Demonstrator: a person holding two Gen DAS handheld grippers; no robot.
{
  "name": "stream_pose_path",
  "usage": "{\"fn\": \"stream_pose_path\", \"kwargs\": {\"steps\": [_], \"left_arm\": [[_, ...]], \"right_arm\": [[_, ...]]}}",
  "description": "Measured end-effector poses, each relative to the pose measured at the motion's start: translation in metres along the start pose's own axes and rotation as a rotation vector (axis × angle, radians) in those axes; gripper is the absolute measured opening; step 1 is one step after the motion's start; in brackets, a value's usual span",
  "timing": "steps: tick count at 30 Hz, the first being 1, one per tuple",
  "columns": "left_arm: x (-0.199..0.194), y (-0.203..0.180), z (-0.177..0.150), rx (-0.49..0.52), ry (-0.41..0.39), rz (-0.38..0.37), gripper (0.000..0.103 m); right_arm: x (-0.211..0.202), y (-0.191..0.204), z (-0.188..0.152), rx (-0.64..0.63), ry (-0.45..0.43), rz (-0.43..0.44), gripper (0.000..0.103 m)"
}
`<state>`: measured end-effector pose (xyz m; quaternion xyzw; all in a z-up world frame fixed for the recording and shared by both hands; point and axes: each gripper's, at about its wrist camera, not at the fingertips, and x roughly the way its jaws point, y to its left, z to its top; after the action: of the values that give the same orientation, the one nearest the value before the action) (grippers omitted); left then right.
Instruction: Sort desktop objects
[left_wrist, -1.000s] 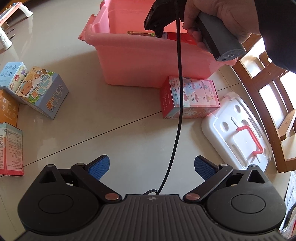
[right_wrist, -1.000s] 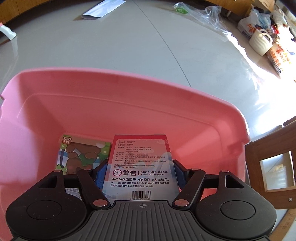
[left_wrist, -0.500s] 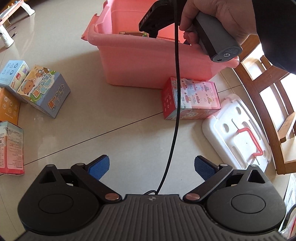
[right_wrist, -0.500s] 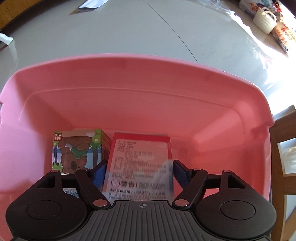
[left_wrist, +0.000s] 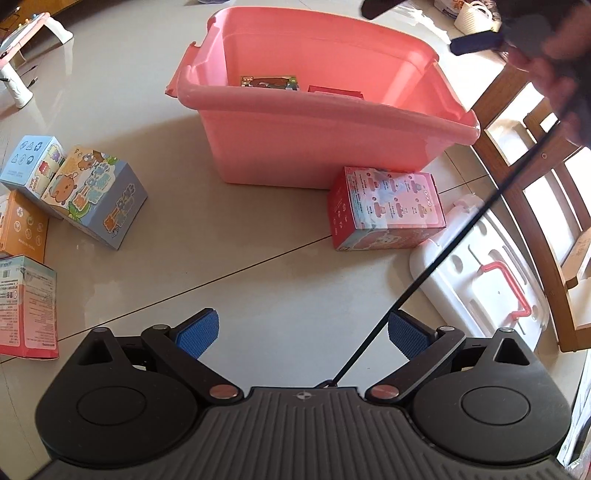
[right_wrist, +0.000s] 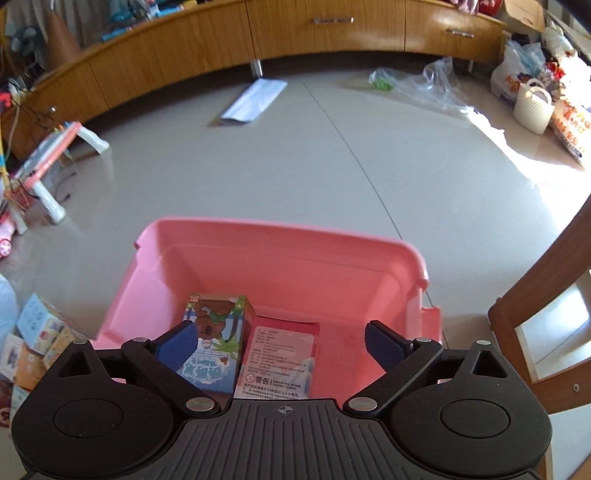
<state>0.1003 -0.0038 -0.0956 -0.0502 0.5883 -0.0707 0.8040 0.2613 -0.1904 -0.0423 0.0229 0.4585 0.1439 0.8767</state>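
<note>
A pink bin (left_wrist: 317, 147) stands on the floor; it also shows in the right wrist view (right_wrist: 280, 258). Inside lie a koala box (right_wrist: 218, 343) and a red box (right_wrist: 280, 362), side by side. My right gripper (right_wrist: 279, 343) is open and empty, raised above the bin. My left gripper (left_wrist: 301, 332) is open and empty, low over bare floor in front of the bin. A red-pink box (left_wrist: 384, 206) lies beside the bin's front right corner. A blue bear box (left_wrist: 96, 195), a light blue box (left_wrist: 31, 162), an orange box (left_wrist: 22, 225) and a red-white box (left_wrist: 26, 306) lie at left.
A white lid with a red handle (left_wrist: 484, 280) lies at right beside a wooden chair (left_wrist: 535, 184). My right gripper's cable (left_wrist: 443, 251) crosses the left wrist view. A wooden cabinet (right_wrist: 258, 44), plastic bags (right_wrist: 417, 85) and a white basket (right_wrist: 532, 107) sit far back.
My right gripper opened, let go of the red box inside the bin next to the koala box, and lifted up and back. The left gripper stayed open and nearly still.
</note>
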Motion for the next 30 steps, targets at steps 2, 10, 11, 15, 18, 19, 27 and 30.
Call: {"fn": "stream_pose_path", "kwargs": {"steps": [2,10,11,15,18,19,27,30], "left_arm": [[0.000,0.001,0.000,0.017,-0.010,0.017,0.101],[-0.004,0.004,0.002,0.006,-0.043,0.039,0.101],[-0.004,0.003,0.002,0.006,-0.046,0.043,0.101],[-0.003,0.000,0.002,0.010,-0.047,0.050,0.101],[-0.002,-0.003,0.001,0.023,-0.041,0.053,0.101],[-0.002,-0.004,0.001,0.030,-0.041,0.056,0.101],[0.001,0.006,0.003,0.016,-0.051,0.106,0.101],[0.001,0.014,0.004,-0.033,-0.030,0.104,0.101]], "right_arm": [[-0.027,-0.010,-0.009,0.016,-0.025,0.031,0.098],[-0.064,-0.079,-0.078,0.140,0.007,0.153,0.094],[-0.063,-0.083,-0.091,0.147,0.025,0.148,0.093],[-0.036,-0.097,-0.130,0.239,0.035,0.146,0.076],[-0.014,-0.105,-0.151,0.332,0.022,0.192,0.074],[-0.009,-0.105,-0.156,0.346,-0.003,0.196,0.073],[0.023,-0.095,-0.168,0.317,-0.053,0.231,0.075],[0.030,-0.093,-0.160,0.323,-0.042,0.264,0.076]]}}
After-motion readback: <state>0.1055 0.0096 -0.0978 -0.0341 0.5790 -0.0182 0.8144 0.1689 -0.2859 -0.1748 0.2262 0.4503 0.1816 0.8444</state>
